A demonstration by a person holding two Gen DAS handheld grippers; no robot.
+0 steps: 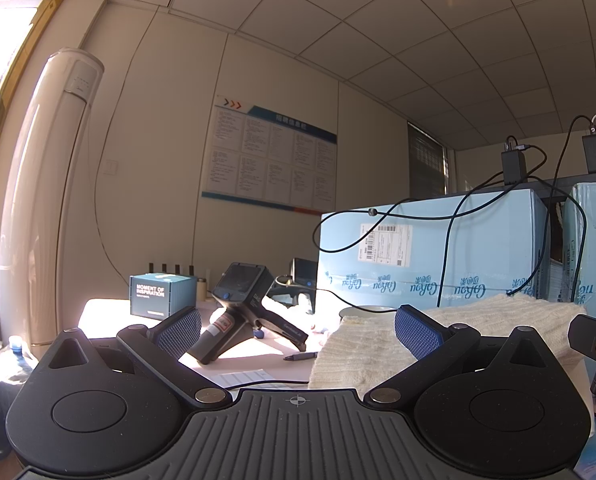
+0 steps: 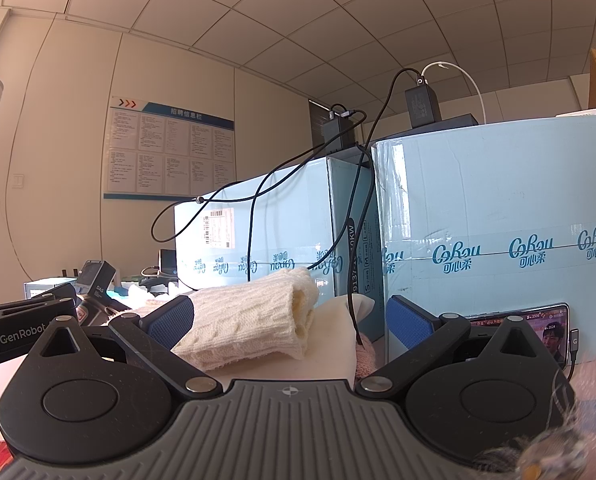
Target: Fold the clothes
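Cream knit sweater [image 2: 254,316], folded into thick bundle, lies on table [image 1: 250,350] before pale blue boxes [image 2: 498,216], long axis running left-right, folded end toward right. Right gripper [image 2: 290,320] spread wide, level, holding nothing, left pad beside knit. Left gripper [image 1: 298,330] spread wide, empty, level, sweater behind right finger.

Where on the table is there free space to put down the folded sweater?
Bare tabletop lies between the black handheld device and the cream knit sweater, though a pen lies there. Crowded: the right side, with sweater, light blue boxes, hanging cables and phone.
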